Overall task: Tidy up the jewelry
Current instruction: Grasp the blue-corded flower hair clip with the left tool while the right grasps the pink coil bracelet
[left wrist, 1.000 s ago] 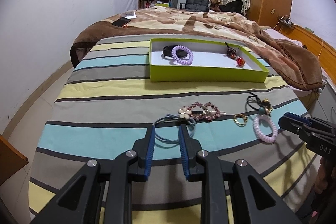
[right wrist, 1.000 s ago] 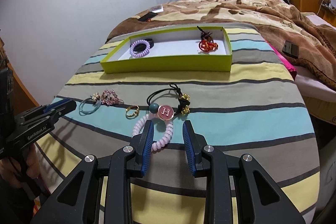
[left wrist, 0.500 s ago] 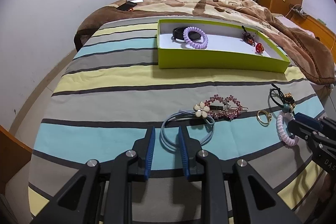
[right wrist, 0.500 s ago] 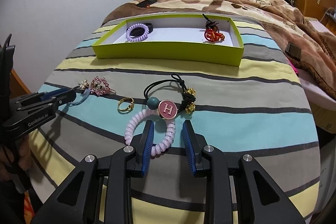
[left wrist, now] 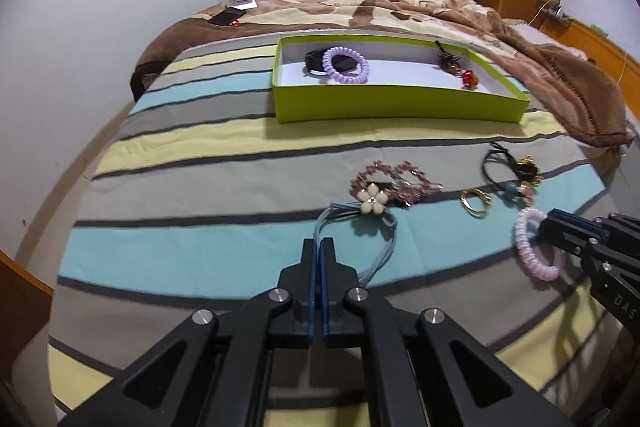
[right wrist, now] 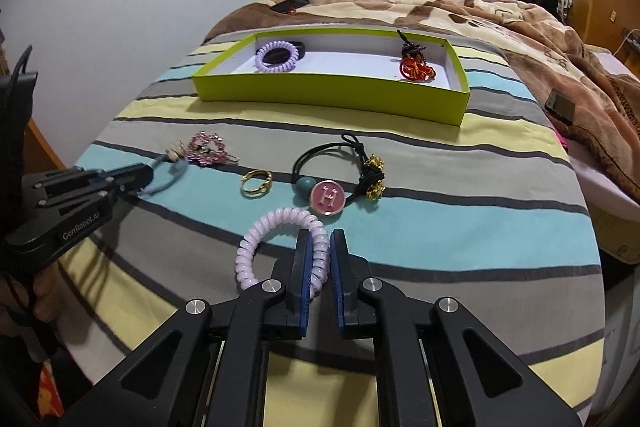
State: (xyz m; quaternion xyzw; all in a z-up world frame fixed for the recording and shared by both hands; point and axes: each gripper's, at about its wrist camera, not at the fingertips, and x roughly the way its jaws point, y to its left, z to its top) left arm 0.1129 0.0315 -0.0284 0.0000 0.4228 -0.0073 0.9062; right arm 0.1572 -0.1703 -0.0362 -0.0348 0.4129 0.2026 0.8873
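My left gripper (left wrist: 319, 243) is closing, and its pads pinch the cord of a blue hair tie (left wrist: 385, 250) with a cream flower, which lies on the striped bedspread. The right gripper (right wrist: 319, 239) is closing too, with its pads pressing on one side of a pale pink spiral hair tie (right wrist: 256, 239). Between them lie a pink beaded clip (left wrist: 400, 183), a gold ring (right wrist: 256, 182) and a black hair tie with an H charm (right wrist: 328, 197). Further back stands a green box (left wrist: 400, 103) holding a purple spiral tie (left wrist: 346, 65), a black band and a red ornament (left wrist: 466, 77).
A brown blanket (left wrist: 400, 7) covers the bed behind the box, with a phone (left wrist: 226, 15) on it. Another dark device (right wrist: 560, 105) lies at the right bed edge. The white wall and floor are to the left. A hand (right wrist: 44, 303) holds the left gripper.
Both grippers went from open to shut. The left one closed on the blue tie's cord, the right one on the pink spiral tie. Neither hand shifted much.
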